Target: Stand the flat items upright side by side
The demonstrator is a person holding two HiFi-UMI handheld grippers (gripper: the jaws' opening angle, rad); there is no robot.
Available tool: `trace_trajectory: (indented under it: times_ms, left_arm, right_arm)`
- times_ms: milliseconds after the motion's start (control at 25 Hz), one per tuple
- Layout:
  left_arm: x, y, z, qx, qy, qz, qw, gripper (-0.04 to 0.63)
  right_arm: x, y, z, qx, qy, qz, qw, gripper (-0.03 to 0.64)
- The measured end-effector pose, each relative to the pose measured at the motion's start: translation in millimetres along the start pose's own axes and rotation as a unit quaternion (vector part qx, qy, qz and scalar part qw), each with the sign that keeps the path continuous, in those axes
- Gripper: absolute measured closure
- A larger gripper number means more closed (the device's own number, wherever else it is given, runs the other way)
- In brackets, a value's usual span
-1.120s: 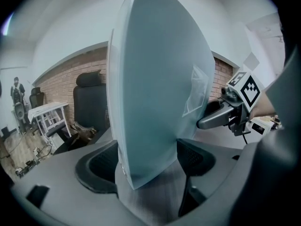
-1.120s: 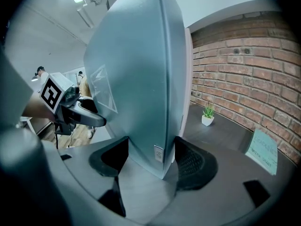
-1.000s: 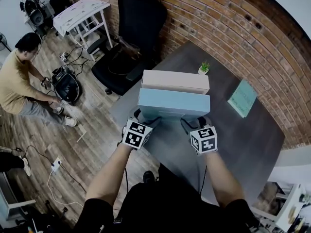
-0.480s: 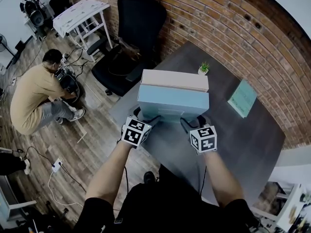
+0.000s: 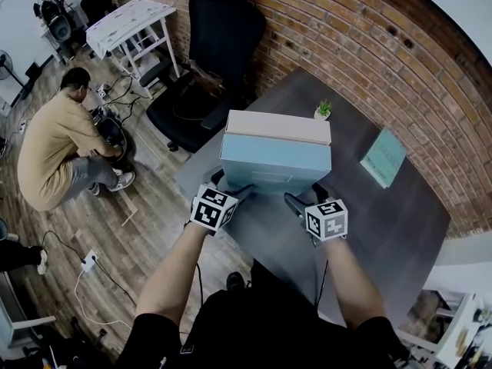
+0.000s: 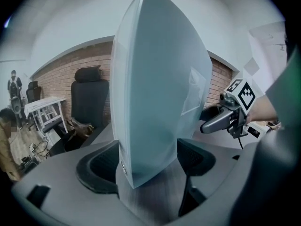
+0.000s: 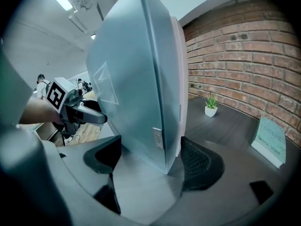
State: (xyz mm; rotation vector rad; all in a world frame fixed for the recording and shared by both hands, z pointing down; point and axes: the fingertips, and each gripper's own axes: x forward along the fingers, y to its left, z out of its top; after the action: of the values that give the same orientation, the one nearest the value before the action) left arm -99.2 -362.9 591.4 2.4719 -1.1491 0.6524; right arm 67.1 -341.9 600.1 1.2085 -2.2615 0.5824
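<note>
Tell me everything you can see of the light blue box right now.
The light blue box is a flat, matte, cardboard-looking slab with a small label on one end, standing upright on the grey table against the beige box behind. Left gripper and right gripper straddle its lower corners, jaws open; the right's have just been opening.

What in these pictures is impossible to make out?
Head view: front face of the beige box hidden behind the blue box.
Head and right gripper views: print on the green card too small.
Right gripper view: small label on the blue box too blurred to read.
</note>
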Motion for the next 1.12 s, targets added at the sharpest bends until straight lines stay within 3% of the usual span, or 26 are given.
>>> trace_trajectory:
  times_ms: [320,640,800,920,1120]
  left_arm:
    - [-18,3,-7,-0.006,-0.006,0.010,0.9999,0.195]
    - [-78,4,-13,-0.032,-0.048,0.038,0.9976,0.202]
    - [-112,-11,-15,-0.025,-0.073,0.042,0.9961,0.234]
    - [-135,-23,-12,-0.017,-0.094,0.047,0.9943,0.272]
    - [-169,-42,2,-0.036,-0.134,0.038,0.9895,0.374]
  right_arm:
    - [-15,-4,-1,0.021,-0.013,-0.016,1.000,0.204]
    - [-54,20,3,0.028,-0.043,-0.043,0.998,0.206]
    - [-83,45,2,0.022,-0.064,-0.046,0.997,0.232]
    - [-104,61,7,0.011,-0.087,-0.046,0.995,0.287]
    - [-132,89,30,-0.019,-0.125,-0.020,0.992,0.347]
